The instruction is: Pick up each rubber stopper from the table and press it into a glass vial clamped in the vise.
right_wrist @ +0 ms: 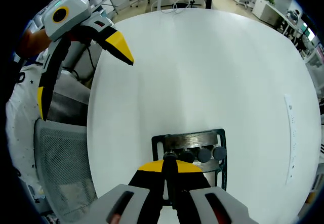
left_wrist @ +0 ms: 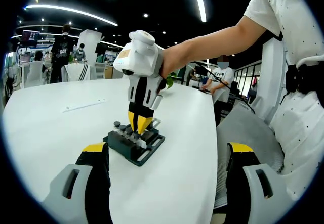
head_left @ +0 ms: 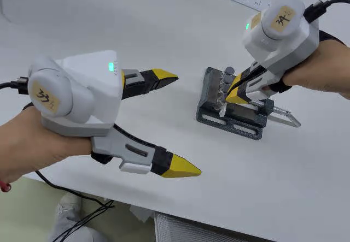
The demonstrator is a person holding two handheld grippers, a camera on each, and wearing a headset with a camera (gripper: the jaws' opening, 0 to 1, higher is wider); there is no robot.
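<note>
Three grey rubber stoppers (right_wrist: 205,154) are seen seated in the dark metal vise (right_wrist: 190,140). Above it, the right gripper (right_wrist: 169,164) is closed; the left gripper (head_left: 186,124) is spread.

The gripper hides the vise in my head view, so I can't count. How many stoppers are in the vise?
Observer: The right gripper view looks down on the vise: three grey stoppers stand in a row beside the shut tips of the right gripper.
Operator: Is one under the tips too?
Observer: A small dark round thing sits right at the tips there; I cannot tell if it is a stopper.
Operator: Is anybody else in the room?
Observer: Yes. The left gripper view shows people standing beyond the far edge of the table.
</note>
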